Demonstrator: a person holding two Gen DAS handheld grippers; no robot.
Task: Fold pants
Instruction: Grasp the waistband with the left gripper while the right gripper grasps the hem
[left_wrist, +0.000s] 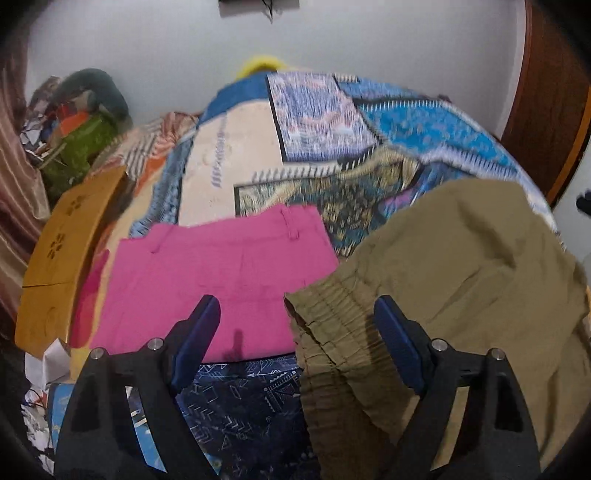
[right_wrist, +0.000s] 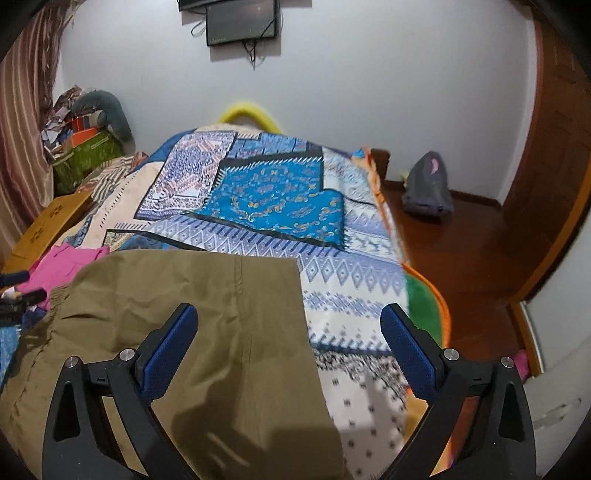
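Note:
Olive-green pants (left_wrist: 461, 277) with an elastic waistband lie on the patterned bedspread (left_wrist: 406, 122), at right in the left wrist view and at lower left in the right wrist view (right_wrist: 192, 332). My left gripper (left_wrist: 297, 325) is open and empty, hovering over the waistband corner. My right gripper (right_wrist: 290, 332) is open and empty above the pants' right edge. The left gripper's fingertips (right_wrist: 22, 286) show at the far left of the right wrist view.
Folded pink pants (left_wrist: 221, 280) lie left of the olive ones, also in the right wrist view (right_wrist: 62, 262). A dark blue patterned garment (left_wrist: 243, 413) lies in front. A wooden bed frame (left_wrist: 62, 251) runs at left. A green storage box (right_wrist: 85, 158) stands at back left. A grey bag (right_wrist: 428, 188) sits on the floor.

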